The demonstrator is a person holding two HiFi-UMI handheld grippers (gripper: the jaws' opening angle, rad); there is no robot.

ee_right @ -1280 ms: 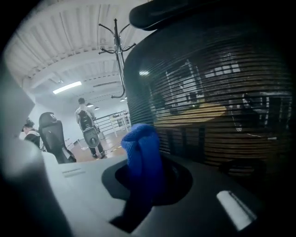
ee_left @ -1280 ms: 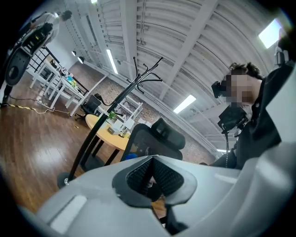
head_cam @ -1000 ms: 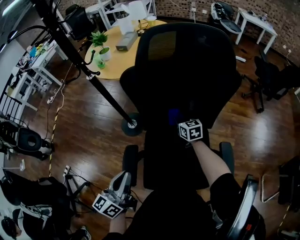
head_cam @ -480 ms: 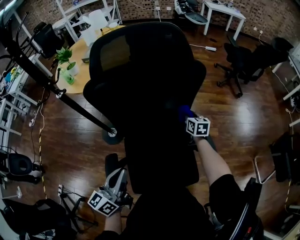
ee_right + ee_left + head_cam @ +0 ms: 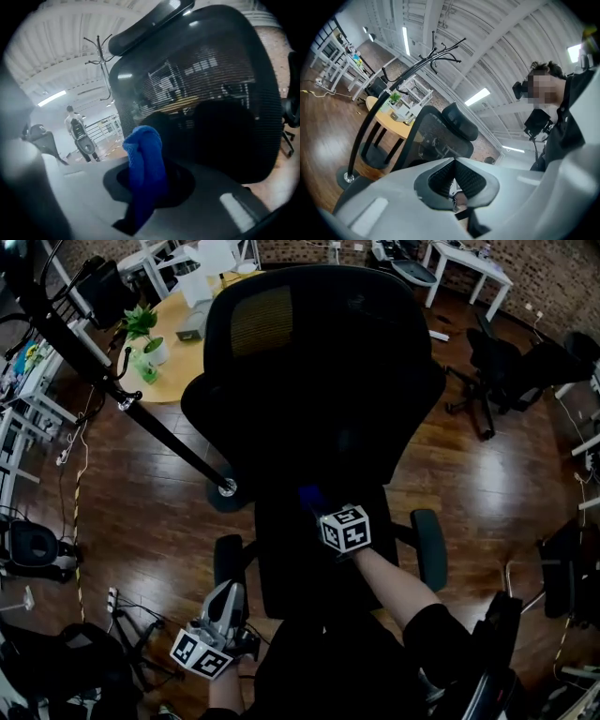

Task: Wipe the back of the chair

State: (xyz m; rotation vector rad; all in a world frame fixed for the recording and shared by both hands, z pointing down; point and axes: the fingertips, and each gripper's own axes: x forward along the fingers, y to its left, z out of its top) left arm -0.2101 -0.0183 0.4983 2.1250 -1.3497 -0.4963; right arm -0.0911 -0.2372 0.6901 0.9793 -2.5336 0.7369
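Closest in, the left gripper [image 5: 225, 598] hangs low by the person's side, next to the seat [image 5: 314, 563]. Its two fingers are pressed together w/ nothing between them. It has no job right now, so I think it is parked down there just to be out of the way.

A bit farther out, the right gripper [image 5: 317, 504] reaches across the seat. Its fingers are squeezed tight on a blue cloth [image 5: 146, 171]. The cloth sticks out past the tips in a soft lump. That is prob. on purpose, so the cloth rubs the chair and the hard fingers don't.

Next comes the chair back [image 5: 323, 381], the thing to be wiped. It is big, black and see-through like a net (you can see the room through it in the right gripper view). It stands up straight in front of the person. The cloth is down low on it, near where the back meets the seat. It looks v. close to the dark pad there, but I can't tell if it is touching. The high parts look like a longer reach.

Far off, behind the chair, a slanted black pole [image 5: 159, 423] on a round foot and a round yellow table [image 5: 178, 357] w/ a small plant [image 5: 145, 326] stand well apart from the work.
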